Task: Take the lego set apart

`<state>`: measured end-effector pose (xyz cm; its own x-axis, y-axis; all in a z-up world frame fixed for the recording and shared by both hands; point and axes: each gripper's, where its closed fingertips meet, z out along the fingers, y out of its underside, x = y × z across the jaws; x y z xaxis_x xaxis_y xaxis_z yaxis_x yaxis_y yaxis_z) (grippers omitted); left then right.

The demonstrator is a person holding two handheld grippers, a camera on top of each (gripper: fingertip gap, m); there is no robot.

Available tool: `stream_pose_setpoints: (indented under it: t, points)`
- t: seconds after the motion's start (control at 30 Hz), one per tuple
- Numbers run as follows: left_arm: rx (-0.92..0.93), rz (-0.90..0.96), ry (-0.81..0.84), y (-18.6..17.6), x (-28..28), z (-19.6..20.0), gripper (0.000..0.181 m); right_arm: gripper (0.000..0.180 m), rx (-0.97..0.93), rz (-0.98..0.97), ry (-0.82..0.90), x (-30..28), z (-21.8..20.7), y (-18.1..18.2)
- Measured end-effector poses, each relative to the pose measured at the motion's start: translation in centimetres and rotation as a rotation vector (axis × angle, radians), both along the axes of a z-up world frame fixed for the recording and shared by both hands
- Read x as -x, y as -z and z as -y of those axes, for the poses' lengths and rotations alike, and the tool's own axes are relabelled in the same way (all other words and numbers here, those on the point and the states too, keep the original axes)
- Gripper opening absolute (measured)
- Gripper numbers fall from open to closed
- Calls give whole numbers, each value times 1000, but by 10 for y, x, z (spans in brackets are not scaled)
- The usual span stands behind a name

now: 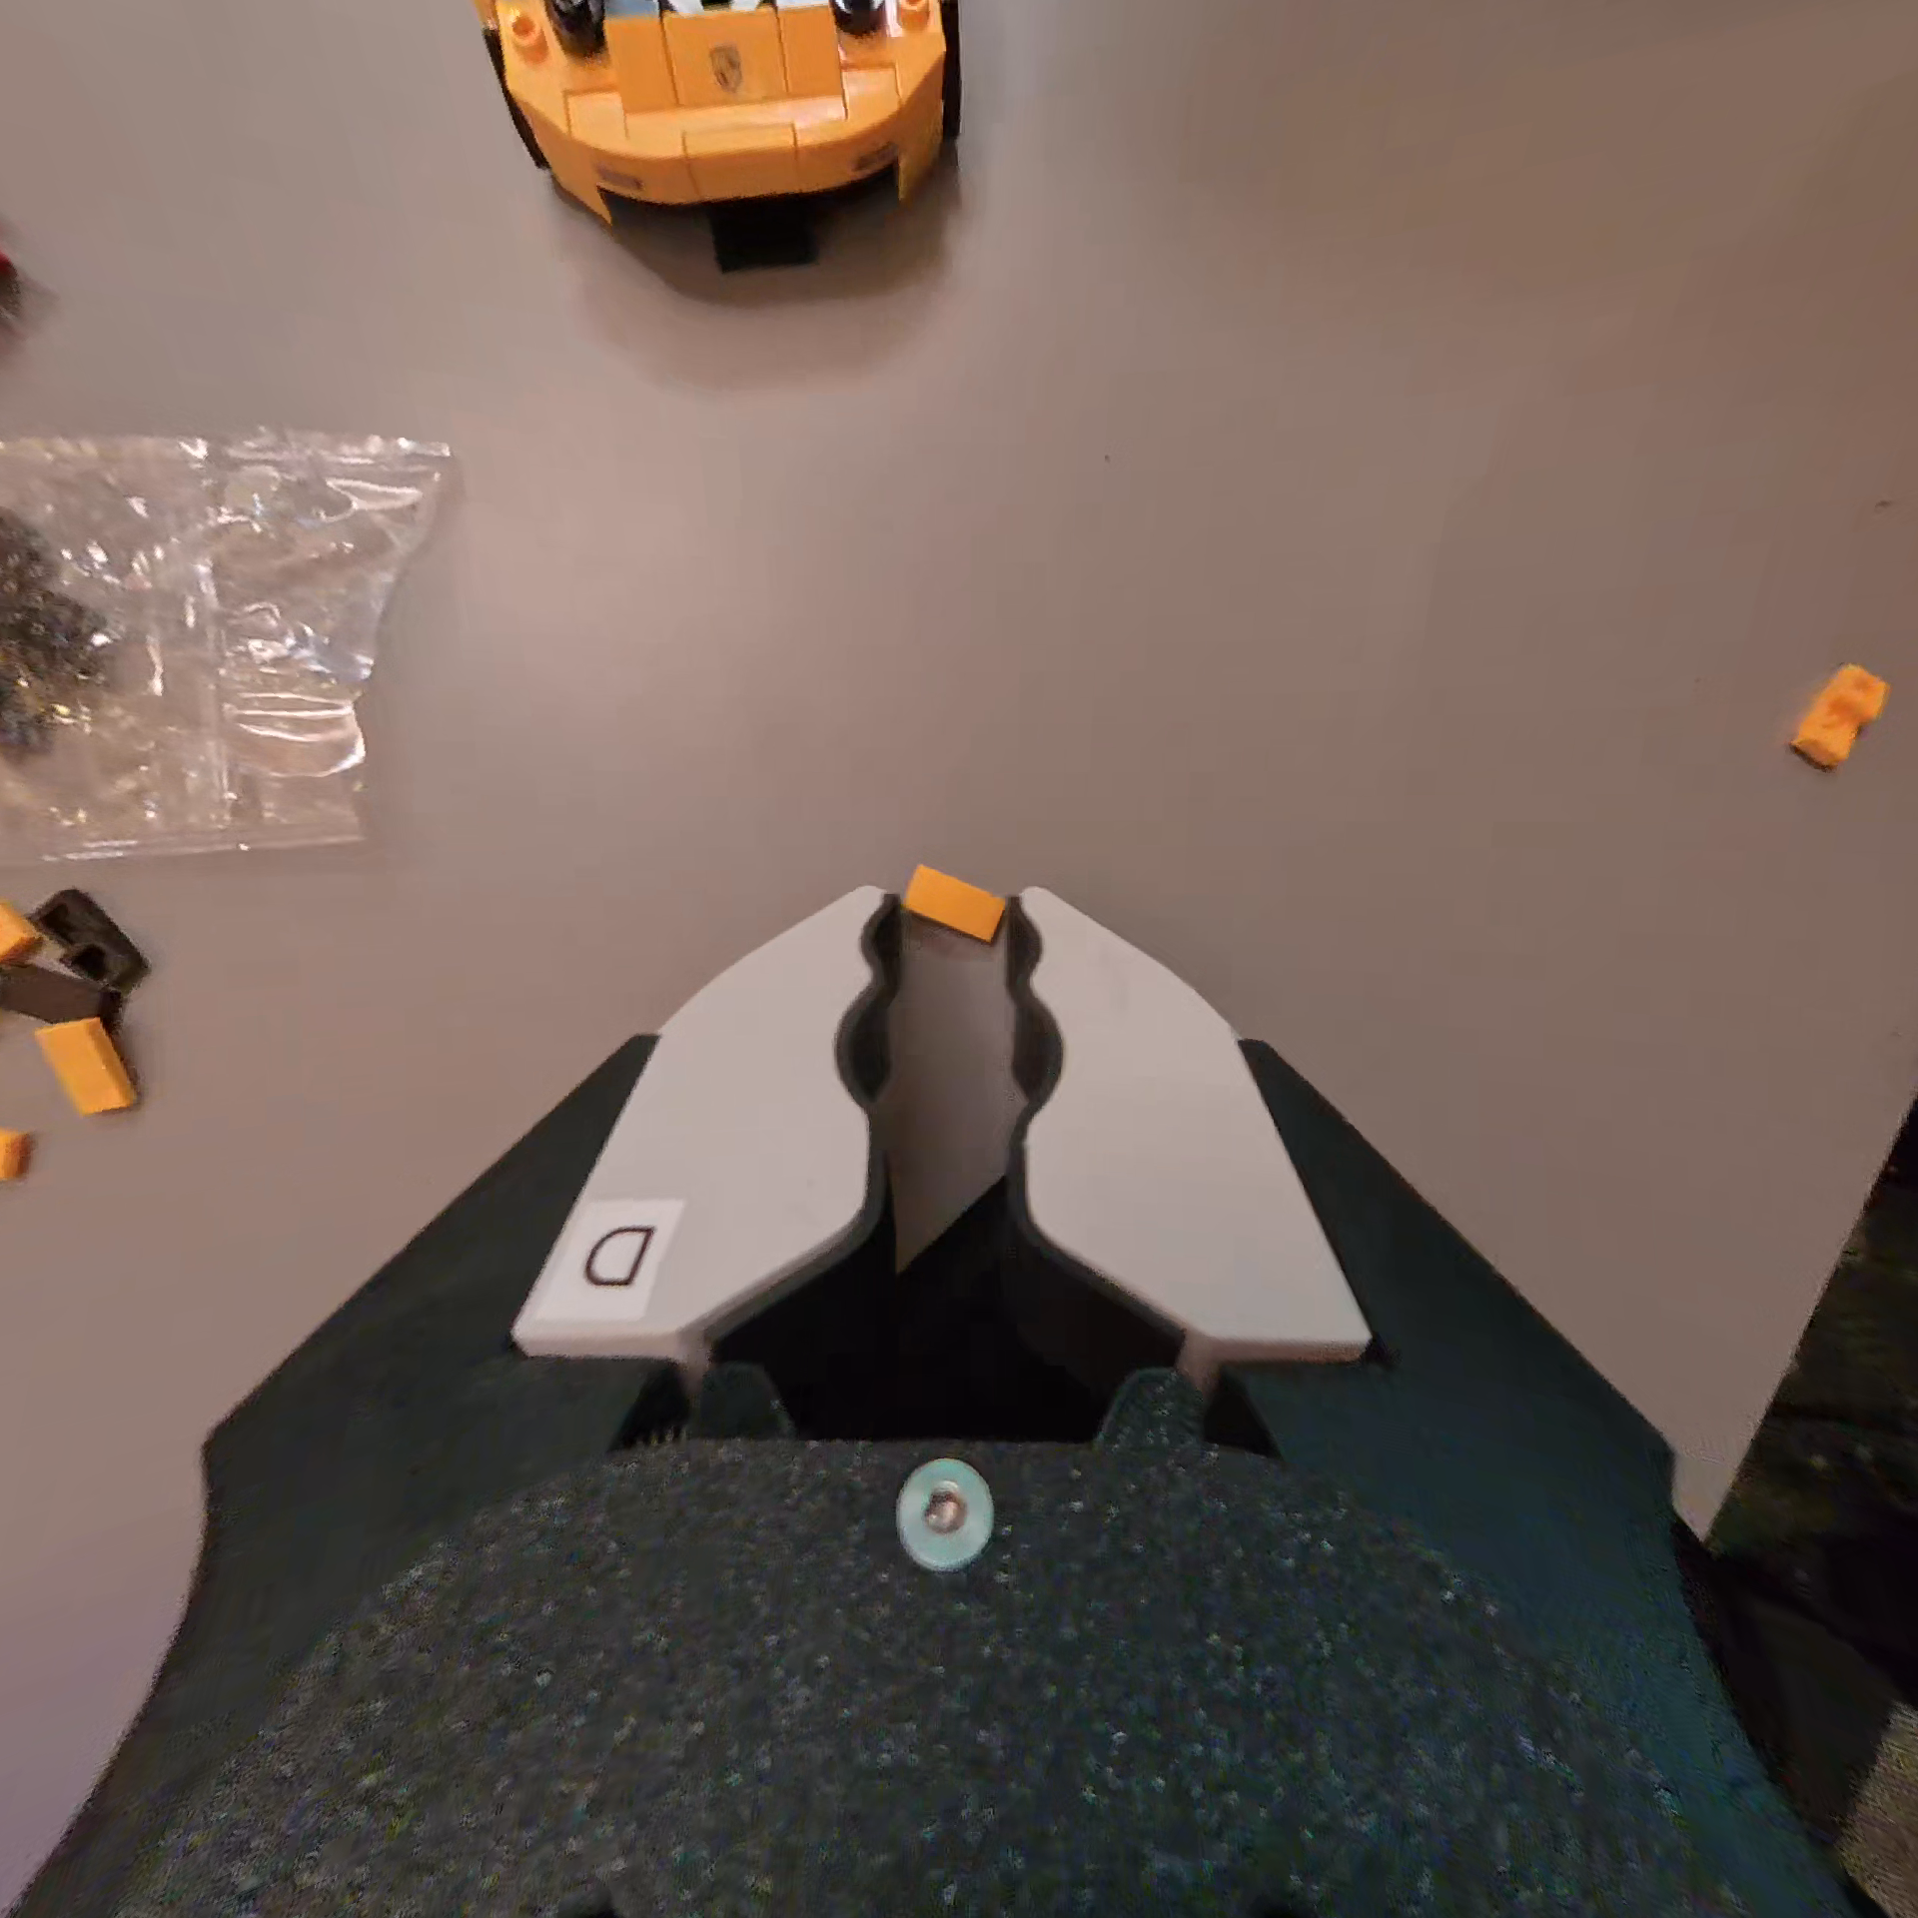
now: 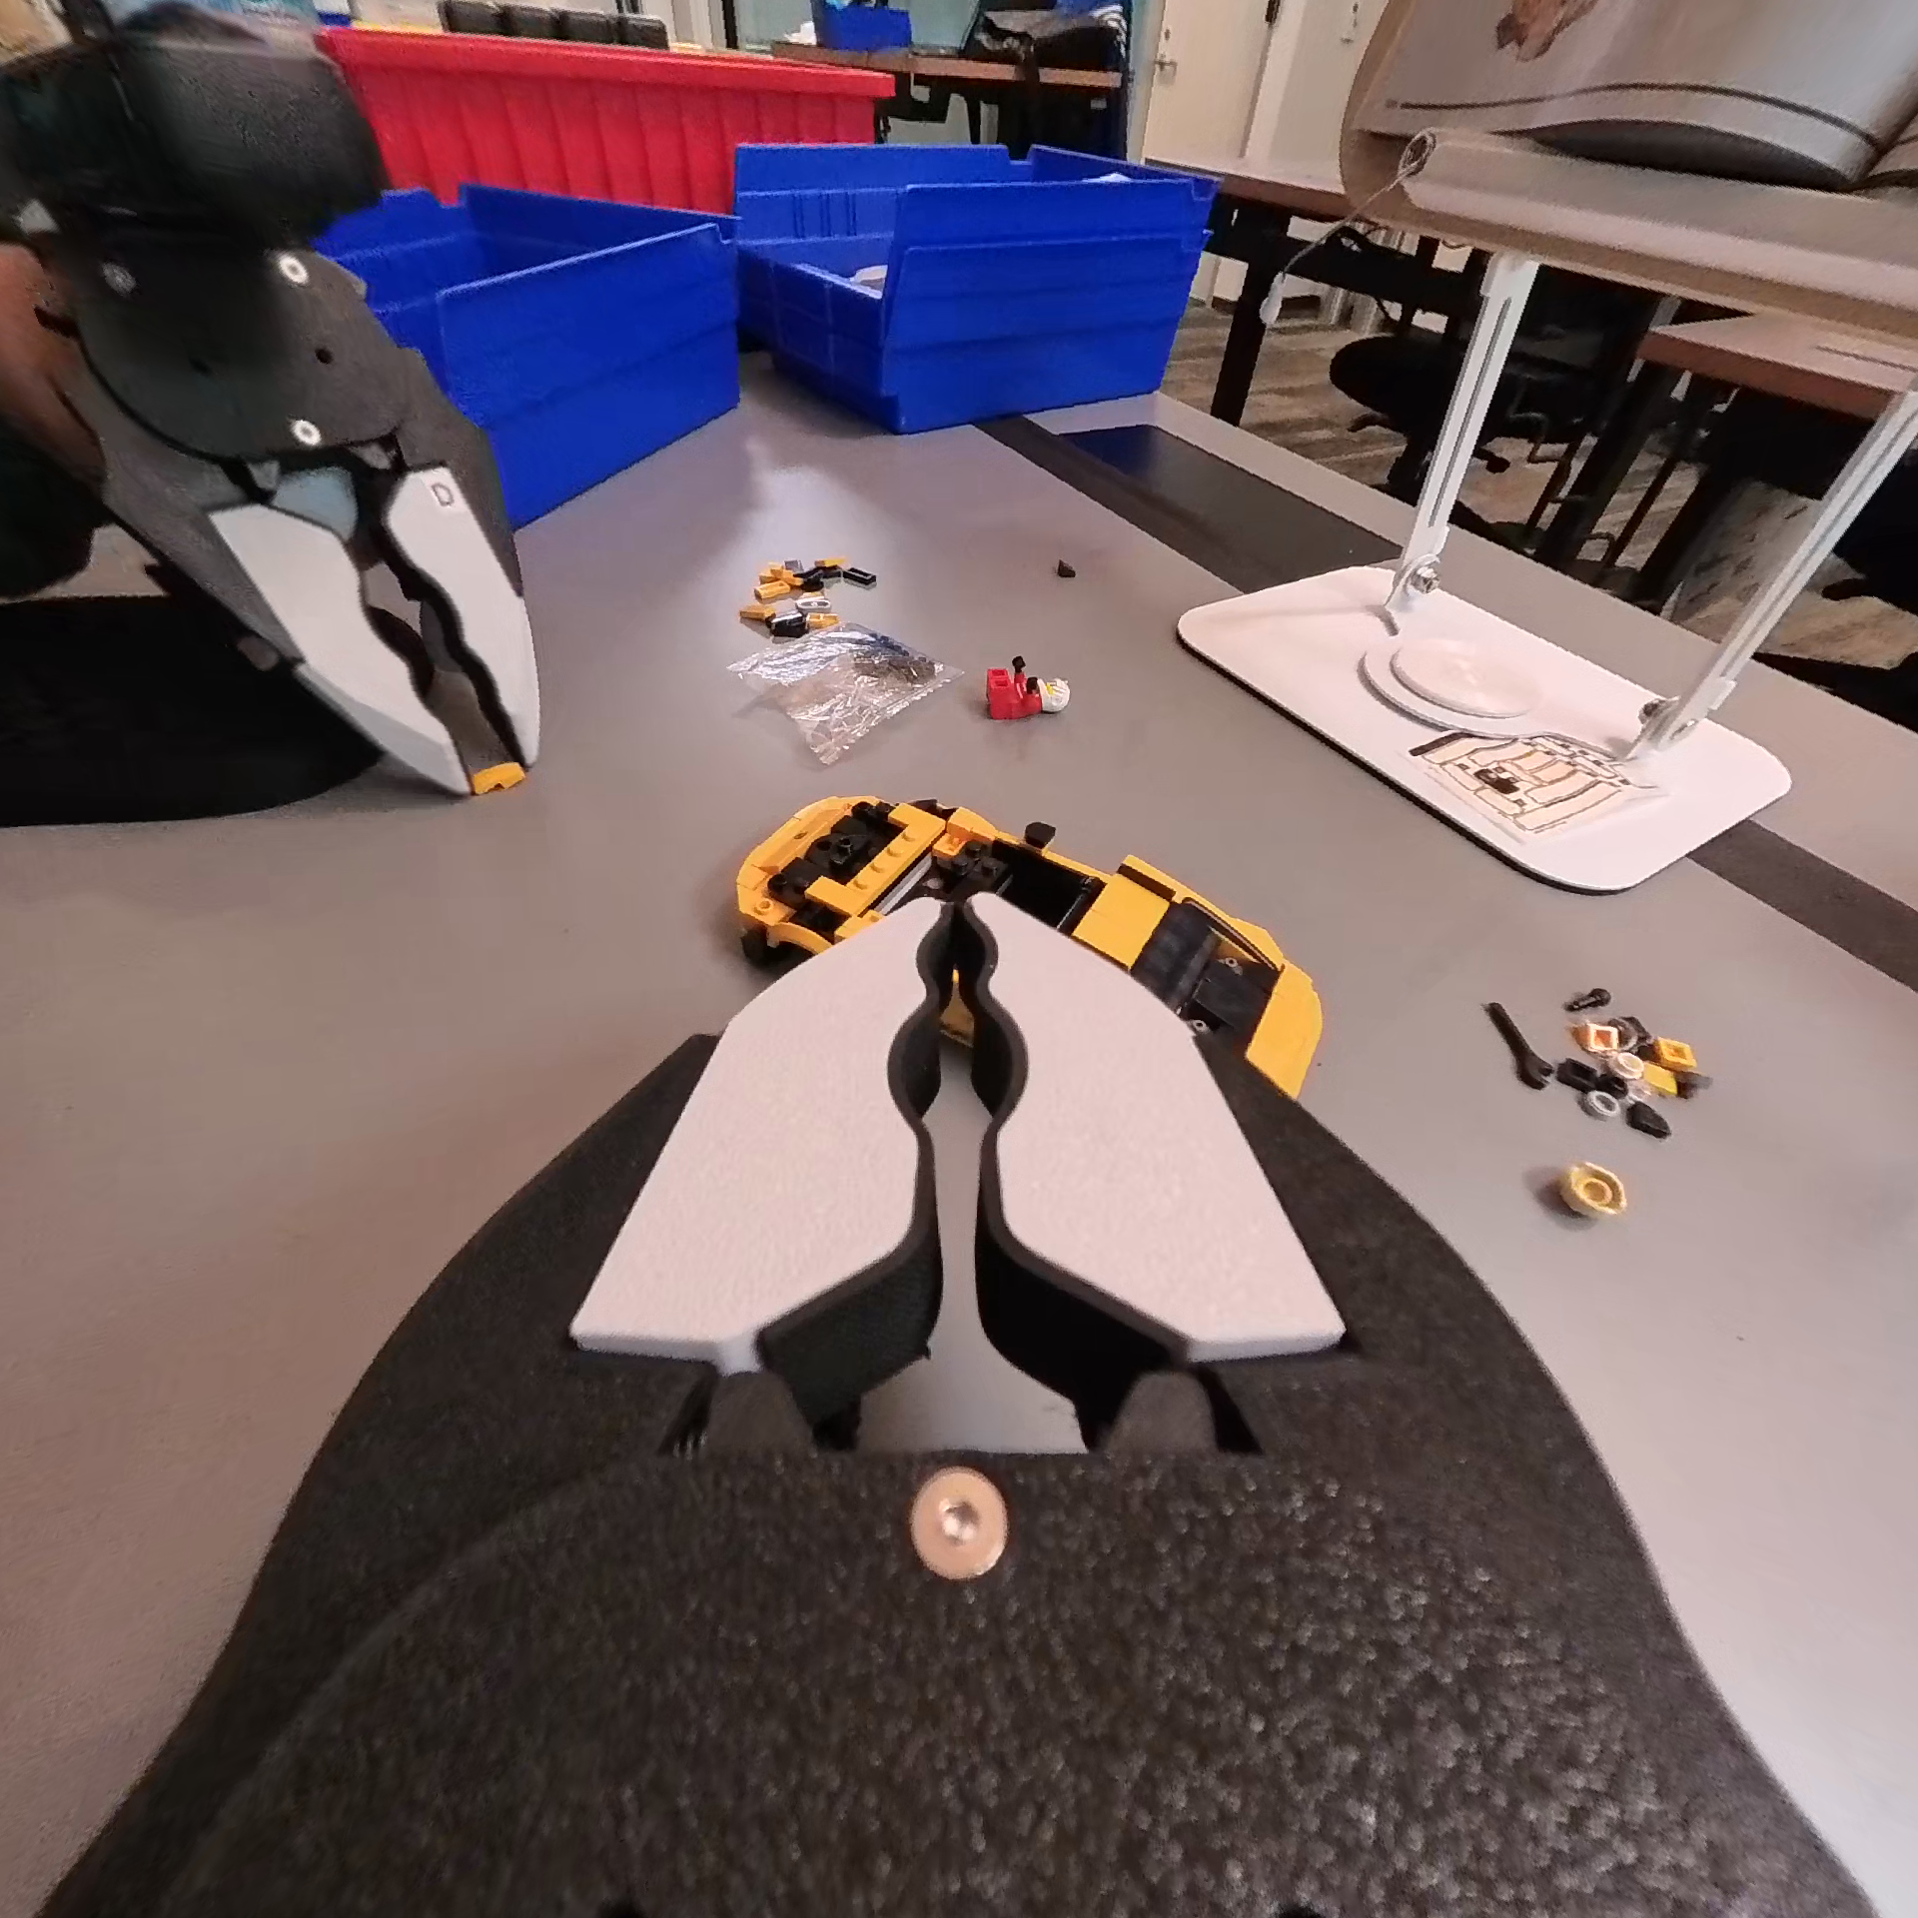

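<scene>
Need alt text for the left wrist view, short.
The left gripper pinches a small orange brick at its fingertips above a grey table. An orange toy car sits ahead, a clear plastic bag and loose pieces lie to the left, and one orange piece lies to the right.

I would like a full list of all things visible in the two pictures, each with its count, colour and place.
lego car: one, yellow and black, table centre, partly dismantled.
small tile: one, orange, between the left gripper's tips.
loose piece piles: two, mixed colours, behind the bag and right of the car.
plastic bag: one, clear, behind the car.
minifigure: one, red, beside the bag.
bins: three, two blue and one red, far table edge.
stand: one, white, right side.
table: one, grey.
left gripper: grey fingers, shut on the tile.
right gripper: grey fingers, shut, above the car.
</scene>
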<state>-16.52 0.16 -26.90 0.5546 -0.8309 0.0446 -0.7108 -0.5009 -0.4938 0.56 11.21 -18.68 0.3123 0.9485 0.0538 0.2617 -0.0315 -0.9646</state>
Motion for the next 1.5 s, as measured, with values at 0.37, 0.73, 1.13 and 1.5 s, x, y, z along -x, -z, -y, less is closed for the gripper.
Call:
stream_pose_setpoints:
  t: [0.37,0.73,1.13,1.5]
  points:
    - [-212,-87,-413,-12,85,-88,18,0,-9,3,-1,1,1,-1]
    - [-387,-78,-476,-23,106,-113,37,0,-1,6,-12,0,2,0]
    - [-27,230,548,-29,-110,96,22,0,6,20,-10,1,1,4]
    - [36,114,542,-1,-118,118,7,0,-7,21,-7,1,2,2]
